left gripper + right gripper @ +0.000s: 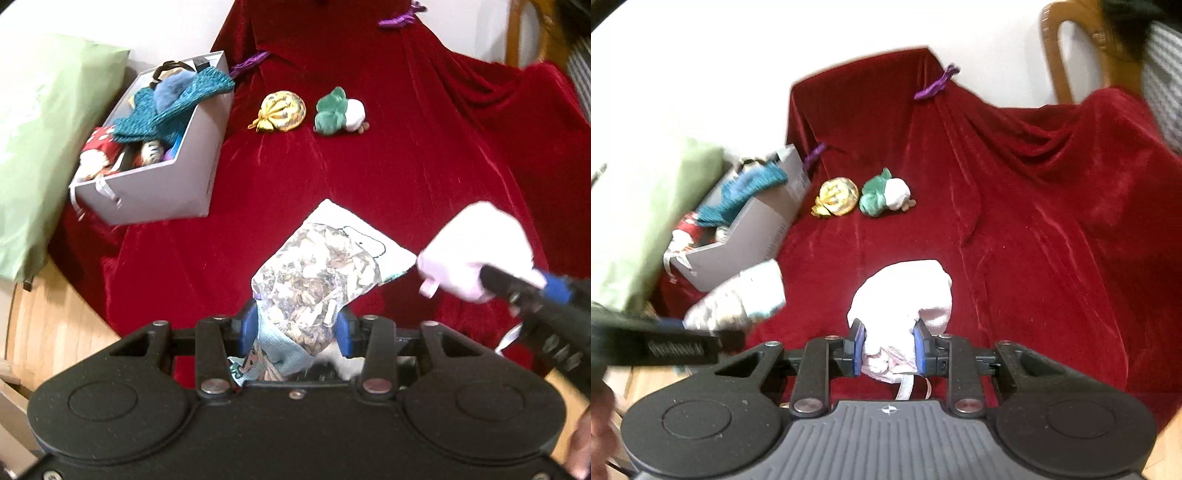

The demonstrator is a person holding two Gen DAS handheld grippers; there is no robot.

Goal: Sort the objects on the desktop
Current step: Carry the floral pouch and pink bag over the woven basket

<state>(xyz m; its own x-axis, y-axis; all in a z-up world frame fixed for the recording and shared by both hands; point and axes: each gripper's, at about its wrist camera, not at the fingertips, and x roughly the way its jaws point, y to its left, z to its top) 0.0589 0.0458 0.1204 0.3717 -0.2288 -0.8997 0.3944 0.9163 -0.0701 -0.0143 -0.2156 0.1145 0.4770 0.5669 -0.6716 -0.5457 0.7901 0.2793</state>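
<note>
My left gripper (pixel 295 328) is shut on a clear bag of dried herbs (pixel 317 273) with a pale blue printed edge, held above the red velvet cloth (pixel 369 177). The bag also shows blurred in the right wrist view (pixel 738 299). My right gripper (pixel 889 347) is shut on a pale pink cloth pouch (pixel 905 295) with a ribbon hanging below. The pouch also shows in the left wrist view (pixel 476 247). A gold pouch (pixel 282 110) (pixel 836 197) and a green and white pouch (pixel 340 109) (pixel 884 194) lie side by side farther back on the cloth.
A grey box (pixel 177 173) (pixel 753 236) at the left holds a teal knit piece (pixel 166 107), a red dotted doll and other items. A green bag (pixel 40 133) lies left of it. A wooden chair (pixel 1075 48) stands at the back right.
</note>
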